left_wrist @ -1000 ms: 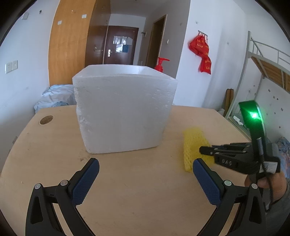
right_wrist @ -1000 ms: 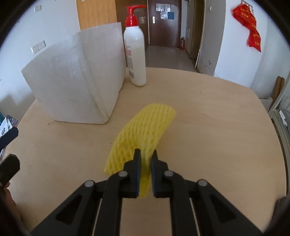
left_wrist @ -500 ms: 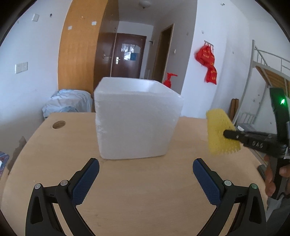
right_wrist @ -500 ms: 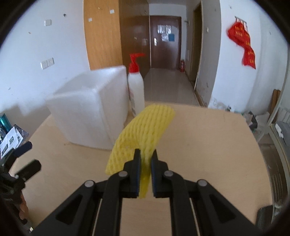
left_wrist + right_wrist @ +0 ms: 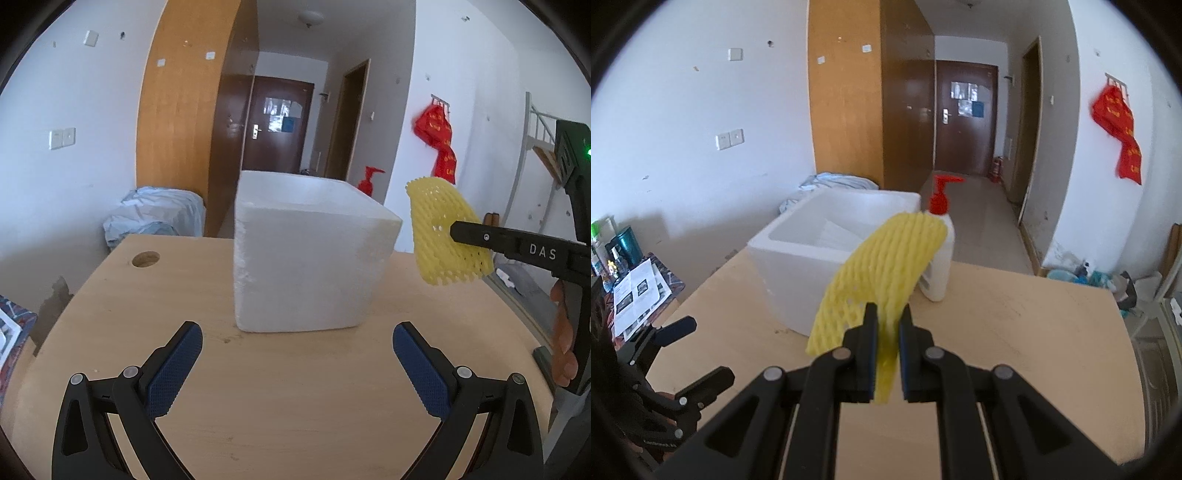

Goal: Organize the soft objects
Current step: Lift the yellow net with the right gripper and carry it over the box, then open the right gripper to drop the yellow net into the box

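Observation:
My right gripper [image 5: 887, 325] is shut on a yellow foam net sleeve [image 5: 886, 266] and holds it in the air, above the table and to the right of the white foam box [image 5: 831, 254]. In the left wrist view the sleeve [image 5: 441, 232] hangs from the right gripper [image 5: 456, 233] beside the box [image 5: 306, 262], about level with its rim. The box is open at the top, with something white inside. My left gripper [image 5: 297, 354] is open and empty, low over the table in front of the box.
A white pump bottle with a red top [image 5: 940, 254] stands on the wooden table [image 5: 1015, 332] just behind the box. A round hole [image 5: 146, 259] is in the table's far left. A side table with papers [image 5: 639, 291] stands at the left.
My right gripper has lifted the yellow sleeve off the table up to about box-rim height. My left gripper has stayed open and drawn back from the box.

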The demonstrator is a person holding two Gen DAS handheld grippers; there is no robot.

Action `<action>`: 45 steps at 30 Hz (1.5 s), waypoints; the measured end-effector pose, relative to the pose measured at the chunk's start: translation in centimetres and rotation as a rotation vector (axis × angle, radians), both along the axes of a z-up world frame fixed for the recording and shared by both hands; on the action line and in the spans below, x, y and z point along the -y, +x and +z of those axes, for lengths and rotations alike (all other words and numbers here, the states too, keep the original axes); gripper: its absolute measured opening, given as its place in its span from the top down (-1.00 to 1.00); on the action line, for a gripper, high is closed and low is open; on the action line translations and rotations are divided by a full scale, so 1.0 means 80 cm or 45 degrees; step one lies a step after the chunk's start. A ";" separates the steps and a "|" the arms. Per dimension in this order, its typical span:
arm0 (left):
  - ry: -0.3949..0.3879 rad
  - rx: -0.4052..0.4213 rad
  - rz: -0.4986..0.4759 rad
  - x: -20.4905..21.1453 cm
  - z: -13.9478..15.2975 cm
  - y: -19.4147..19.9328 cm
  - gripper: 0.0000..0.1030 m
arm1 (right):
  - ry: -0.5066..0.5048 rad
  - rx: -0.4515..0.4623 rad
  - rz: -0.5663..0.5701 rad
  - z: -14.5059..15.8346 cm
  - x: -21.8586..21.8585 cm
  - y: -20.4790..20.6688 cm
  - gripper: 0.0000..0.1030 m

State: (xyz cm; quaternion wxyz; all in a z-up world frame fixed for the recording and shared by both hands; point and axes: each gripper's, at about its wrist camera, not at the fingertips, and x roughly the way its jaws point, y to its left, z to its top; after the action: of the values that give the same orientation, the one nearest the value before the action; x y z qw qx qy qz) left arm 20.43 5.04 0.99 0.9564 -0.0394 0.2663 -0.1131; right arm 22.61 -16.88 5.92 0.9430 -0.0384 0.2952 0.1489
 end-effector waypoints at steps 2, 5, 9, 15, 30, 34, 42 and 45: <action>0.005 0.007 0.010 -0.003 0.002 -0.001 -0.99 | 0.007 0.009 0.015 0.006 -0.005 0.004 0.76; 0.009 0.017 0.026 -0.007 0.004 -0.002 -0.99 | 0.015 0.036 0.037 0.018 -0.013 0.011 0.76; 0.014 0.033 0.054 -0.015 0.007 -0.003 -0.99 | 0.035 0.062 0.071 0.031 -0.027 0.026 0.76; 0.004 0.054 0.109 -0.030 0.011 -0.001 -0.99 | 0.045 0.067 0.086 0.032 -0.044 0.066 0.76; -0.017 0.061 0.162 -0.050 0.009 0.017 -0.99 | 0.034 -0.003 0.060 -0.001 -0.078 0.141 0.76; -0.022 0.055 0.162 -0.055 0.008 0.019 -0.99 | 0.015 -0.051 0.059 -0.013 -0.080 0.151 0.76; -0.020 0.060 0.157 -0.057 0.010 0.019 -0.99 | 0.007 -0.031 0.058 -0.005 -0.076 0.141 0.17; -0.019 0.065 0.156 -0.057 0.011 0.019 -0.99 | 0.021 -0.030 0.046 -0.005 -0.072 0.137 -0.09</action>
State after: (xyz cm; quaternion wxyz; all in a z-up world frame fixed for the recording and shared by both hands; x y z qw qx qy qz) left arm 21.91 9.61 1.91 0.9677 -0.0601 0.2382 -0.0574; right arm 33.57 -11.08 5.51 0.9369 -0.0343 0.3042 0.1687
